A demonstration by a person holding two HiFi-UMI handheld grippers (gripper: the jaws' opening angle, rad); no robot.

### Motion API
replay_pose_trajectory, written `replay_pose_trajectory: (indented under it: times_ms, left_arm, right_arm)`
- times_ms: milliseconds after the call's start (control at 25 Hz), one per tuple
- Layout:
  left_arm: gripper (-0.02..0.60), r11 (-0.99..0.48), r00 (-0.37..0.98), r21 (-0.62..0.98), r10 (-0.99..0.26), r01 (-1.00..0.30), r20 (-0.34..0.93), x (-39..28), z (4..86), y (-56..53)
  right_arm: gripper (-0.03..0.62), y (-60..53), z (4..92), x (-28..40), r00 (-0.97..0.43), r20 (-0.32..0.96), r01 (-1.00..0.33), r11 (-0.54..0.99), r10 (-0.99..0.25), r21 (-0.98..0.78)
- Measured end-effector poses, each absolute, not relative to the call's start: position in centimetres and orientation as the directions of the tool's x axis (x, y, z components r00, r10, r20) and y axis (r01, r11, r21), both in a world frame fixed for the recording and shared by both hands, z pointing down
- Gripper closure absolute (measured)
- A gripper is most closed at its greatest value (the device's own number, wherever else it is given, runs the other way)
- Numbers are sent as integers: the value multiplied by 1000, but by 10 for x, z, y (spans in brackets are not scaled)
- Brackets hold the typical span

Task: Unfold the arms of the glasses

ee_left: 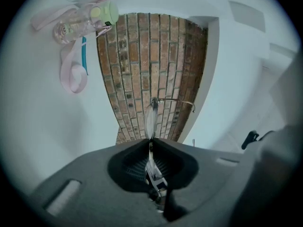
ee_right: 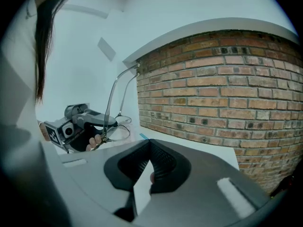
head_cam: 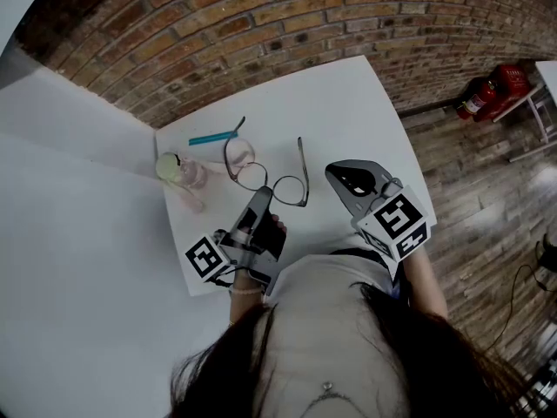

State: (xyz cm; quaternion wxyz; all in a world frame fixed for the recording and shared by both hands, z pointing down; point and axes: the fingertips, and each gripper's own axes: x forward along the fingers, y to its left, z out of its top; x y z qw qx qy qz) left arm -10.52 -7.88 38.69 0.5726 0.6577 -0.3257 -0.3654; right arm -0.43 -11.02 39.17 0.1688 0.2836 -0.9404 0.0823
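Glasses (head_cam: 290,190) with thin dark rims sit near the middle of the white desk (head_cam: 348,111), clamped at the frame by the left tongs (head_cam: 261,197). In the left gripper view those tongs (ee_left: 151,140) are pressed together on the rim, and the glasses (ee_left: 151,119) stick out edge-on beyond the tips, one arm reaching right with its hooked end. Both arms stand out from the frame; in the right gripper view they rise steeply above the lenses (ee_right: 116,131). Whether the frame touches the desk I cannot tell.

The right tongs (head_cam: 335,174) hover just right of the glasses, apart from them. In the right gripper view these tongs (ee_right: 150,142) have their tips together with nothing between them, and the left tongs (ee_right: 80,119) show at the left with a hand wrapped round the handle.

To the left of the glasses lies a small clear bottle (head_cam: 184,172) with a green cap and a pink strap, on its side. Just beyond it, on the far side, lies a teal pen (head_cam: 213,137). A brick wall (head_cam: 261,16) runs along the far edge of the desk, and a red fire extinguisher (head_cam: 483,94) lies on the wooden floor (head_cam: 487,198) at far right
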Motion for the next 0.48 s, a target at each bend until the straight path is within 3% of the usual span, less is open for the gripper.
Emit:
replay_pose_trajectory:
  times_ms: [480]
  left_arm:
    - [558, -128, 526, 992, -843, 5, -112, -98, 386, -81]
  right_arm:
    - [588, -110, 391, 1, -778, 377, -559, 828, -502, -51]
